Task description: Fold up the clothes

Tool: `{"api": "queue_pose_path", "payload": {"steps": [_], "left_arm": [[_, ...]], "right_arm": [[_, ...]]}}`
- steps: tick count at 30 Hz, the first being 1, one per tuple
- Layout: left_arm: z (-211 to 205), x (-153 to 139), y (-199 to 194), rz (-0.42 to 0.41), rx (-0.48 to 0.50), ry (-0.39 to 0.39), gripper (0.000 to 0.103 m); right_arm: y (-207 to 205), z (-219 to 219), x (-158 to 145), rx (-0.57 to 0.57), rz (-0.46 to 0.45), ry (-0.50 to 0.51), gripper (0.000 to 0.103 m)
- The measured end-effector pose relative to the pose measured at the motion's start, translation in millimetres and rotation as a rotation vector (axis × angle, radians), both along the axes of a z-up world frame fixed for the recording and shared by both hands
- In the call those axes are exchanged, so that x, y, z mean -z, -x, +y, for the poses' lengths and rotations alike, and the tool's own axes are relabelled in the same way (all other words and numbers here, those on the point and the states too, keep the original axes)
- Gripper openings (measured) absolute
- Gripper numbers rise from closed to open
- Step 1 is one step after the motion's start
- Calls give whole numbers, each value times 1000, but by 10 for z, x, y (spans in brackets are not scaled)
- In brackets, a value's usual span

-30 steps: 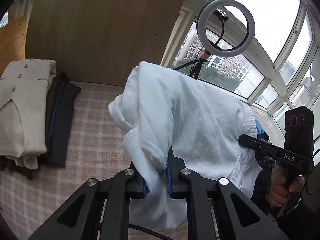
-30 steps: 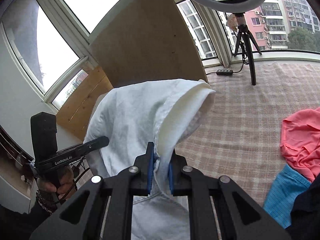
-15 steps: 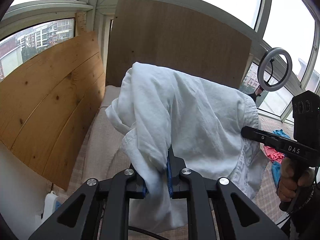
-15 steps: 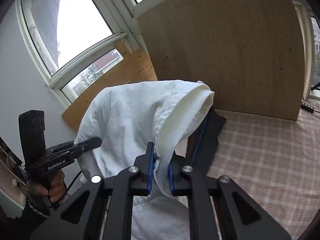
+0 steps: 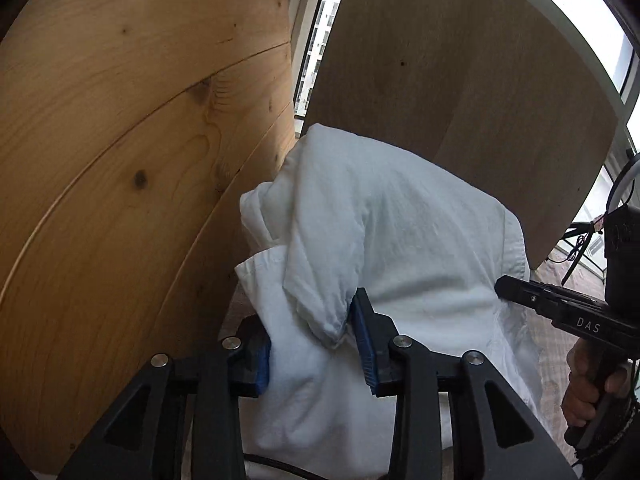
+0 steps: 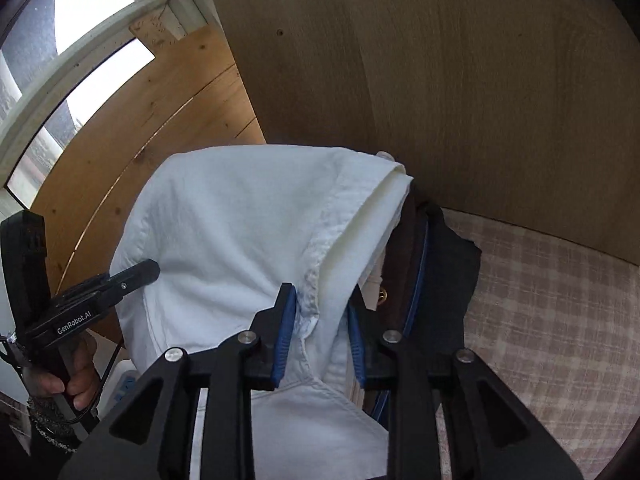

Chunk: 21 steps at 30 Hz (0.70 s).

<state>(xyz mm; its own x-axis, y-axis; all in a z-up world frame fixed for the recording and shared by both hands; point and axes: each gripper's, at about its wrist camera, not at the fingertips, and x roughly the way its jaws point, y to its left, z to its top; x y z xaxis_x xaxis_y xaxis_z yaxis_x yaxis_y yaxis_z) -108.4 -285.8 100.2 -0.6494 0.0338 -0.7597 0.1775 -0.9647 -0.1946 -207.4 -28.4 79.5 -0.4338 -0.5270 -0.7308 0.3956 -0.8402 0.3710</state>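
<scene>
Left gripper (image 5: 316, 344) and right gripper (image 6: 322, 332): jaws parted, white shirt (image 5: 384, 248) bunched loosely between the pads. Shirt sits over folded dark garment (image 6: 440, 272) on checked surface (image 6: 560, 300).

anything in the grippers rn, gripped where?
Neither has a firm hold: left gripper and right gripper jaws stand open around bunched folds of the folded white cotton shirt.

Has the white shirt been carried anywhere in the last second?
Yes. The white shirt swung left: the ring light it hung before has slid to the right edge, and the pine board now fills the left.
</scene>
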Motion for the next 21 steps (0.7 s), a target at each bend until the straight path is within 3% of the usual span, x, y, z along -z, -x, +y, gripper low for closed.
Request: {"api": "queue_pose_path", "payload": {"steps": [3, 6, 8, 9, 12, 14, 18, 21], "left_arm": [[144, -326, -288, 68, -27, 135, 30], [328, -583, -294, 149, 31, 151, 30], [436, -603, -79, 177, 71, 165, 33], [474, -582, 73, 175, 79, 179, 33], [374, -406, 460, 139, 76, 115, 32], [265, -196, 731, 75, 62, 86, 30], [115, 231, 1082, -8, 57, 67, 32], [52, 288, 1151, -12, 44, 46, 32]], "right_arm": [[-168, 280, -330, 41, 84, 44, 28], [-256, 295, -619, 72, 180, 71, 28], [-196, 117, -699, 50, 202, 82, 28], [-154, -1, -691, 38, 205, 72, 28], [57, -373, -532, 2, 208, -23, 28], [265, -549, -338, -5, 182, -97, 28], [732, -624, 78, 13, 80, -163, 25], [877, -677, 139, -5, 60, -190, 25]]}}
